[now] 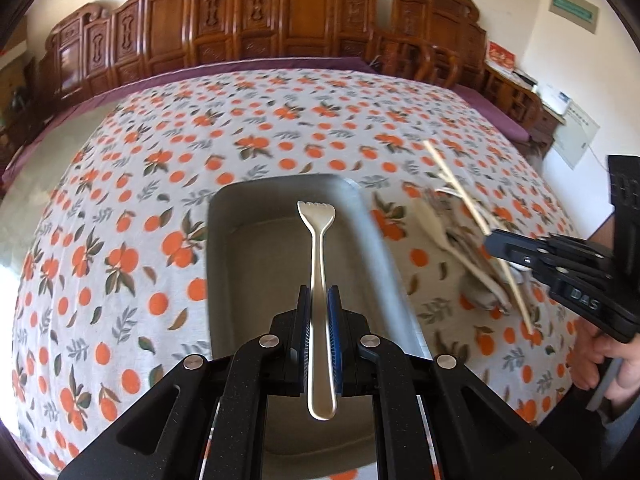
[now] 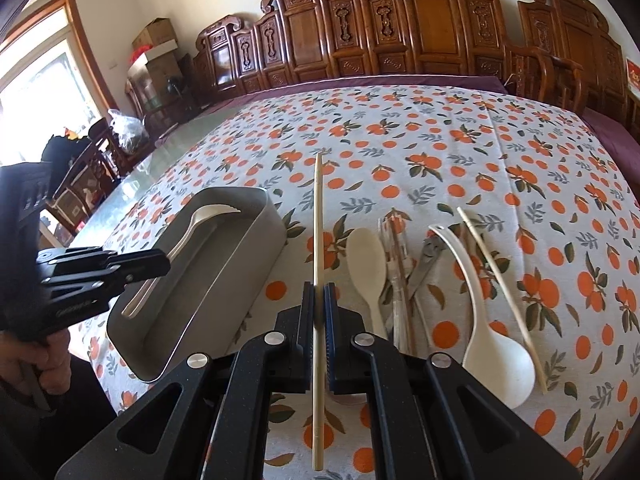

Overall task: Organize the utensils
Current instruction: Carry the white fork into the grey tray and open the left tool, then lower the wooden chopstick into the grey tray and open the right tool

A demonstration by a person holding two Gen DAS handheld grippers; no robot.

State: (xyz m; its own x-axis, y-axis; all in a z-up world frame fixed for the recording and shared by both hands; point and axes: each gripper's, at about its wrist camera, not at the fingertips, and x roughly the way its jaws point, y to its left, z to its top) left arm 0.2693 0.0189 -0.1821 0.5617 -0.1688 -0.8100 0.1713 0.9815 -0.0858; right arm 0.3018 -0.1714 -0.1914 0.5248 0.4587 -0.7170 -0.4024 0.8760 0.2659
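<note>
Utensils (image 2: 404, 280) lie loose on the surface (image 2: 460, 152) beside the gray tray (image 2: 256, 240), with lots of bare cloth beyond. Left tool (image 1: 319, 304) grips a fork (image 1: 318, 248) over the tray. Right tool (image 2: 319, 304) pinches a chopstick (image 2: 318, 232); only its view shows the big white spoon (image 2: 492, 344).

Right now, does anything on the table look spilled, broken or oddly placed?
Nothing looks spilled or damaged. The loose pile of pale spoons and chopsticks lies jumbled and crossing on the orange-print tablecloth beside the grey rectangular tray, simply unsorted.
</note>
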